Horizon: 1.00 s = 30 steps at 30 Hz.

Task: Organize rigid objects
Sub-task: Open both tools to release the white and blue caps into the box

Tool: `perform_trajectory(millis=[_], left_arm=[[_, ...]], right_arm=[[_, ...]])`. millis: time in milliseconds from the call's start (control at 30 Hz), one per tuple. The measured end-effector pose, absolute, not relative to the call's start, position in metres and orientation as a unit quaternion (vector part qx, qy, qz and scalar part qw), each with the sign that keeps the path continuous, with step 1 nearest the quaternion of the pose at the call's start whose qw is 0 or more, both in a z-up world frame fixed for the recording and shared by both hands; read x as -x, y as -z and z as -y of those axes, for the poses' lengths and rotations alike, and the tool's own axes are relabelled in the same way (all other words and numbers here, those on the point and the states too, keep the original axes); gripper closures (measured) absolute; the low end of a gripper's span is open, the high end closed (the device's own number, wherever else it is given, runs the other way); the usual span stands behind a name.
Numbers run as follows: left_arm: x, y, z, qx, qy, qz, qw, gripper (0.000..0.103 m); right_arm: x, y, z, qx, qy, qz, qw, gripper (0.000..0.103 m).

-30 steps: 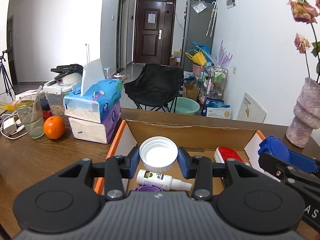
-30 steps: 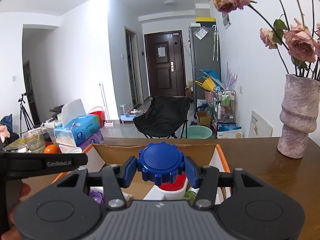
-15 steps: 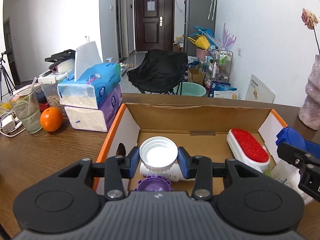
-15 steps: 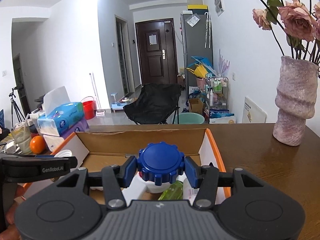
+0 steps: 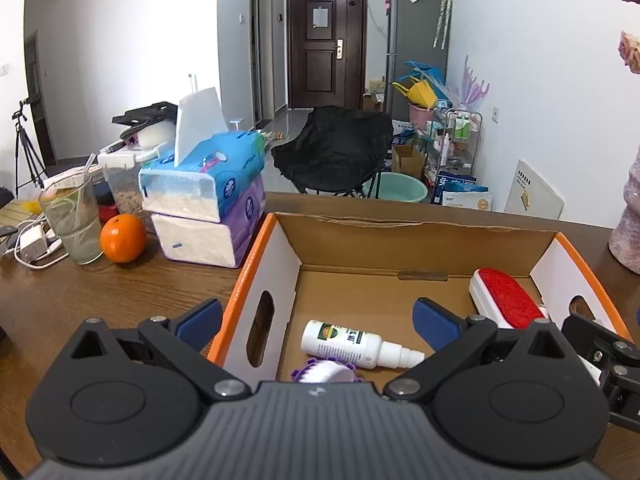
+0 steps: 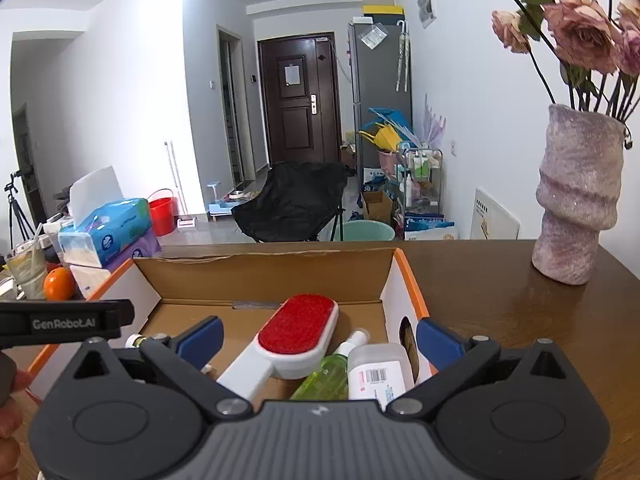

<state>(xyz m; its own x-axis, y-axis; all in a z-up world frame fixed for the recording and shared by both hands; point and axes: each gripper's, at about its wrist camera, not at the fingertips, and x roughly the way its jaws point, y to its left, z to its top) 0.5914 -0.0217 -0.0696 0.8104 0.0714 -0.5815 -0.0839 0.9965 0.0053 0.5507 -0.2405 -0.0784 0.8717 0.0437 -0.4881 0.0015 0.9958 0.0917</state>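
Both grippers hang over the box (image 5: 256,264), and the risk now is a low finger clipping its wall or nudging the brush (image 6: 298,330) and bottles as they pull away. The left gripper (image 5: 316,322) and right gripper (image 6: 318,338) are opening wide with nothing between them. A white cap (image 5: 326,372) lies in the box beside the spray bottle (image 5: 356,344).

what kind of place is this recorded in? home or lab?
Most likely a lived-in home, a dining or living area near the entrance. Signs: a wooden table with tissue packs and an orange, a vase of flowers, and a front door beside a fridge.
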Motion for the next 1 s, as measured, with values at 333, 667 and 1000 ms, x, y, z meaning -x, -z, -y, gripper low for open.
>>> perform_trajectory(millis=[333, 667, 1000], left_arm=[[-0.5911, 0.0706, 0.0247, 0.007, -0.041, -0.308, 0.951, 0.0], [-0.5909, 0.0691, 0.0222, 0.015, -0.038, -0.314, 0.949, 0.0], [-0.5869, 0.065, 0.021, 0.02, -0.036, -0.313, 0.949, 0.0]], right_arm=[[-0.5517, 0.0794, 0.2394, -0.044, -0.01, -0.255, 0.966, 0.0], [-0.552, 0.0792, 0.2395, -0.047, -0.01, -0.26, 0.964, 0.0], [-0.5492, 0.0777, 0.2399, -0.049, -0.006, -0.259, 0.965, 0.0]])
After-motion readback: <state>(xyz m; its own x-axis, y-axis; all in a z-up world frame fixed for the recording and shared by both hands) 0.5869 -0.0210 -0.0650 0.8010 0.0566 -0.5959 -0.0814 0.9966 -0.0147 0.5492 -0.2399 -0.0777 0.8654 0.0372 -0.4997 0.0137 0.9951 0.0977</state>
